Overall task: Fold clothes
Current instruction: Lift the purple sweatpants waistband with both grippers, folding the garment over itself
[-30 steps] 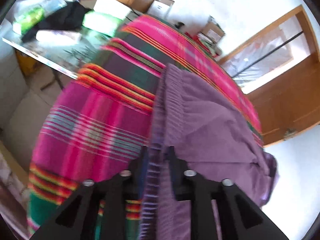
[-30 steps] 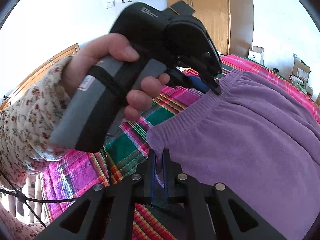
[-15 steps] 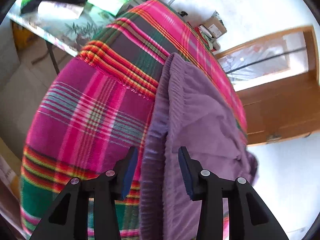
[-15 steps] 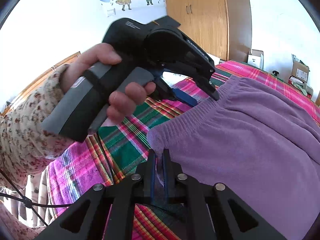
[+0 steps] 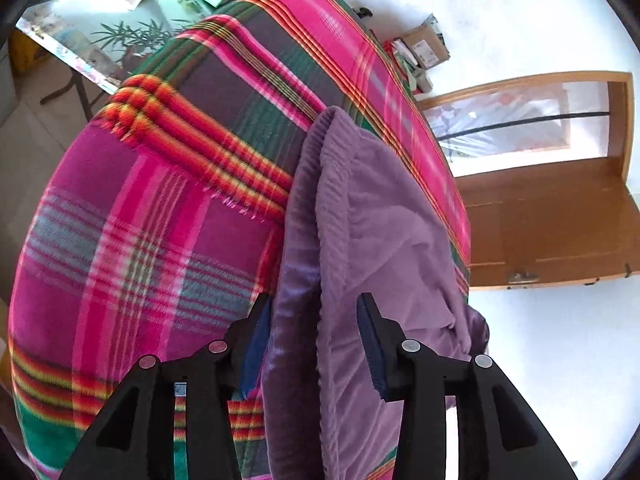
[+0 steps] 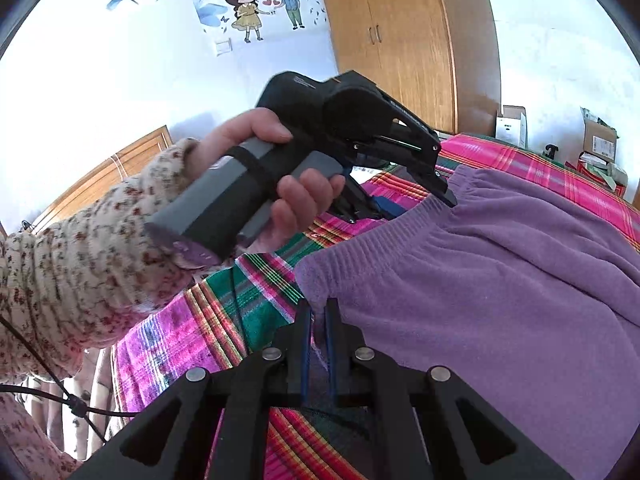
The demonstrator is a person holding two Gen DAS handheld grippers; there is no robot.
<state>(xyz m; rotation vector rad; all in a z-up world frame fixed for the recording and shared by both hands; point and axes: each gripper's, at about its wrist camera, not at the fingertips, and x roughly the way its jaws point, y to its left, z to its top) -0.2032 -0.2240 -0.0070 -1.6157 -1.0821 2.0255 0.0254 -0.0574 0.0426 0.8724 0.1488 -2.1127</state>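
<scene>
Waistband (image 5: 320, 216) running straight ahead between released left jaws.
Right gripper (image 6: 316, 320) clenched on purple trousers (image 6: 500, 280) corner; left gripper (image 5: 312, 340) unclamped, straddling the hem.

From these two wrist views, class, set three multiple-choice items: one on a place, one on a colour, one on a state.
1. The purple garment lies on: A a plaid blanket; B the floor; C a chair.
2. The wardrobe is: A white; B brown wood; C blue.
3. The right hand-held gripper is: A wide open; B out of view; C shut on the garment's waistband.

Answers: 1 A, plaid shows all round it. 2 B, brown wooden doors. 3 C, fabric pinched between nearly closed pads at the waistband corner.
</scene>
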